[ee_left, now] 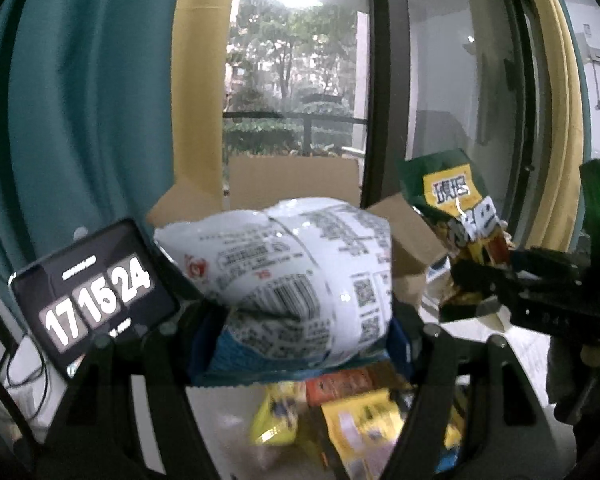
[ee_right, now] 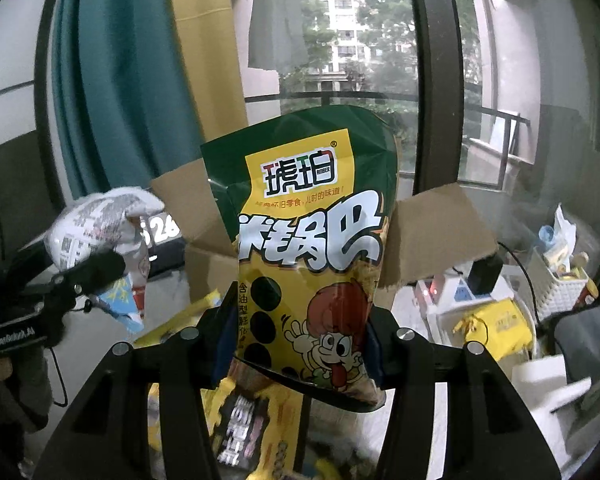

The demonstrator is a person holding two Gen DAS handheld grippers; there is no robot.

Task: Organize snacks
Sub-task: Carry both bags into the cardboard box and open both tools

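Note:
My left gripper (ee_left: 300,344) is shut on a puffy white snack bag (ee_left: 296,272) printed with barcodes; the bag fills the gap between the jaws and hangs in the air. My right gripper (ee_right: 300,340) is shut on a yellow and green snack bag (ee_right: 312,248) with a cartoon figure, held upright. Each view shows the other hand's load: the yellow and green bag (ee_left: 456,216) at the right, the white bag (ee_right: 96,224) at the left. Beyond both bags stands an open cardboard box (ee_left: 292,180), its flaps (ee_right: 432,236) spread. Several loose snack packets (ee_left: 340,412) lie below.
A tablet showing a clock (ee_left: 96,300) stands at the left by a teal curtain (ee_left: 80,100). A window with a dark frame (ee_left: 380,80) is behind the box. At the right are a white basket (ee_right: 560,292), a yellow pouch (ee_right: 500,320) and cables.

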